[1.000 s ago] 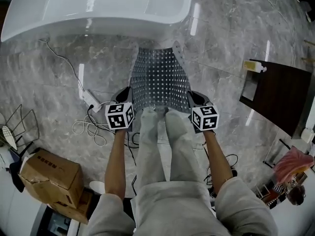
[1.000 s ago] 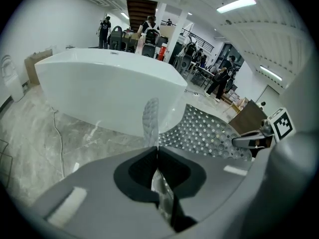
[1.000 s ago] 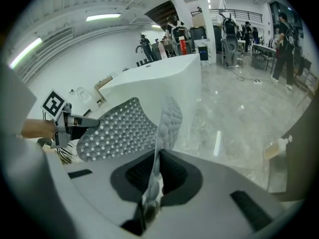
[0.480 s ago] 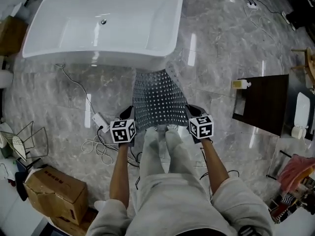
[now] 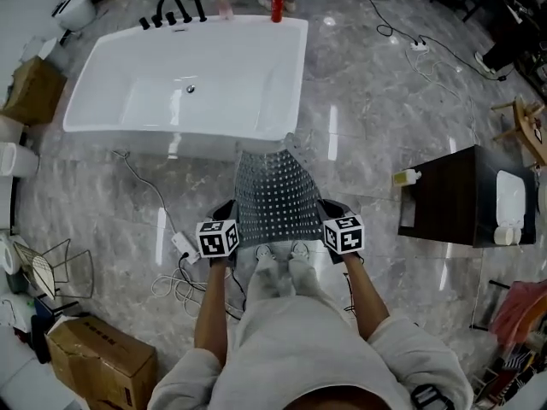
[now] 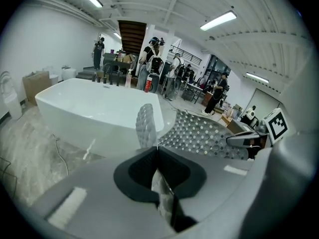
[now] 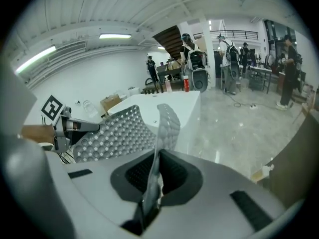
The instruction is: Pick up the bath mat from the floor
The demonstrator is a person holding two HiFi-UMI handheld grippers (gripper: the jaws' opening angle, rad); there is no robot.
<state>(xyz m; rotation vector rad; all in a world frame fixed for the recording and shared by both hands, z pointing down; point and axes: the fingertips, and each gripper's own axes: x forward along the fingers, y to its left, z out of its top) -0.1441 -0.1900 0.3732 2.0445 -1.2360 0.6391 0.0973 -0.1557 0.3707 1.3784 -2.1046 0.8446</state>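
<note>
Left gripper (image 6: pixel 157 156): jaws pressed together on the near left corner of the grey, hole-dotted rubber bath mat (image 6: pixel 204 133); a thin fold of mat runs down between the pads. Right gripper (image 7: pixel 153 169): same, pinching the near right corner, with the mat edge clamped in the slot.

Head view: left gripper (image 5: pixel 226 210) and right gripper (image 5: pixel 330 208) held level, with the bath mat (image 5: pixel 273 196) stretched between them. From the jaws the mat runs forward; its far corners curl upward. Cannot tell whether its far edge touches the grey marble floor (image 5: pixel 385 126).

Just beyond the mat's far end: white rectangular bathtub (image 5: pixel 188 84), with a red bottle (image 5: pixel 277 5) on its far rim. Just behind the jaws: the person's pale shoes (image 5: pixel 278 253). Outward of the left gripper: white power strip (image 5: pixel 183 246) with a loose cable, on the floor. Well out past the right gripper: dark wooden cabinet (image 5: pixel 449 199). Behind and left: brown cardboard box (image 5: pixel 102 366).
</note>
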